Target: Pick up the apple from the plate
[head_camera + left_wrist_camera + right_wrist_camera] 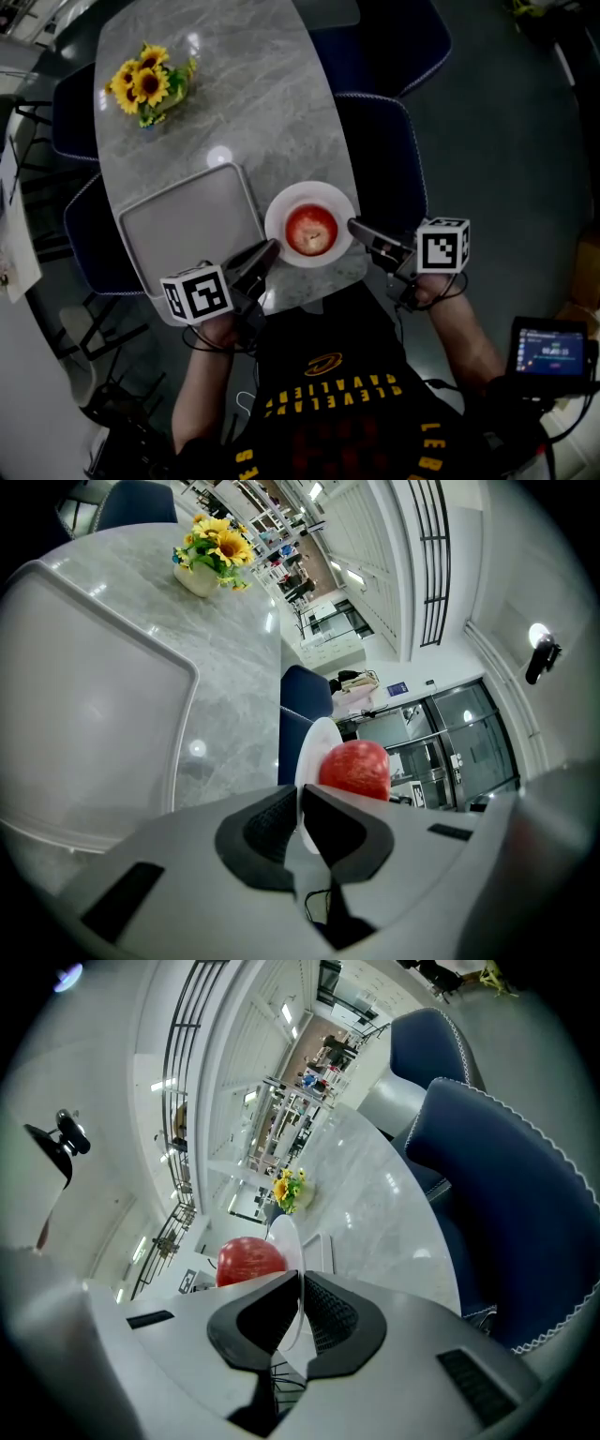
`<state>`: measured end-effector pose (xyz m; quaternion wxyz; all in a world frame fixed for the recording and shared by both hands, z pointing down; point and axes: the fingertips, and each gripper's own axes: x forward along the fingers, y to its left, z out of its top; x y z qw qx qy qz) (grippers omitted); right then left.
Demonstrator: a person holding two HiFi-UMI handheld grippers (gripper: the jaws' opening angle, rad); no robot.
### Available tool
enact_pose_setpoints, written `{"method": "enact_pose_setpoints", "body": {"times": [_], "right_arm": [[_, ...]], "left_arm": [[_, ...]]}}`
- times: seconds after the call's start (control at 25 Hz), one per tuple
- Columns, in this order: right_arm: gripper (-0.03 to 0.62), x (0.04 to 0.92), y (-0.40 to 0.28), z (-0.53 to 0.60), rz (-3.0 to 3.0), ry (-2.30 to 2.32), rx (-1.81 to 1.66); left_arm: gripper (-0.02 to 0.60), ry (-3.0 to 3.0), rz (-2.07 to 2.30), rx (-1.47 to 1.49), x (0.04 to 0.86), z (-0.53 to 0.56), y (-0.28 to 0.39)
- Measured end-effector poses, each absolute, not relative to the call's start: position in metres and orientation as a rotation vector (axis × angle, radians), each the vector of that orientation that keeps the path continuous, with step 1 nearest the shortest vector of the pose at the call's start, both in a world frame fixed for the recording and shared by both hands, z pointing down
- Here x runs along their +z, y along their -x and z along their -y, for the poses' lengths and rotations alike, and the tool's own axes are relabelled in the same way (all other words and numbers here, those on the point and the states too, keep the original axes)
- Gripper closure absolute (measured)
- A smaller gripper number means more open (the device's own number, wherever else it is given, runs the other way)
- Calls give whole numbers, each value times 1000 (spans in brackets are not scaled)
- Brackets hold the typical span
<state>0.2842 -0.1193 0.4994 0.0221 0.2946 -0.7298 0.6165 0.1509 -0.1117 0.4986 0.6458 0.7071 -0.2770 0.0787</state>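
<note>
red apple (pixel 311 230) with pale patch sits on white plate (pixel 278 214).

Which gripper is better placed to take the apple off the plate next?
Right, only narrowly. Both the left gripper and right gripper are shut on the rim of the plate, so either must let go first. The right's jaws point straight across at the apple; the left's sit at a slant.

Apple (pixel 311 231) on plate (pixel 278 212), right of tray (pixel 187 230)
</note>
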Motion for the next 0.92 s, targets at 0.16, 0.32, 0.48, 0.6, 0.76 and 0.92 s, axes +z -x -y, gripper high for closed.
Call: {"method": "enact_pose_setpoints", "body": {"times": [0.16,0.32,0.48,0.6,0.76,0.92], "right_arm": [[569,494,-281,121,2282,-903,1884],[569,500,-285,119,2258,-916,1892],[569,498,-284,122,2275,-912,1877],[569,499,-285,121,2263,-919,1883],[569,497,-286,122,2260,-923,1880],[569,497,-289,119,2240,-948,1885]], "left_arm": [[555,-1607,628,182,498,111,-150],[555,-1605,631,193,499,112,-150],[555,-1609,620,186,500,112,-152],[555,-1603,621,188,500,112,-152],[555,-1598,619,193,499,112,-153],[555,-1609,595,184,498,112,-156]]}}
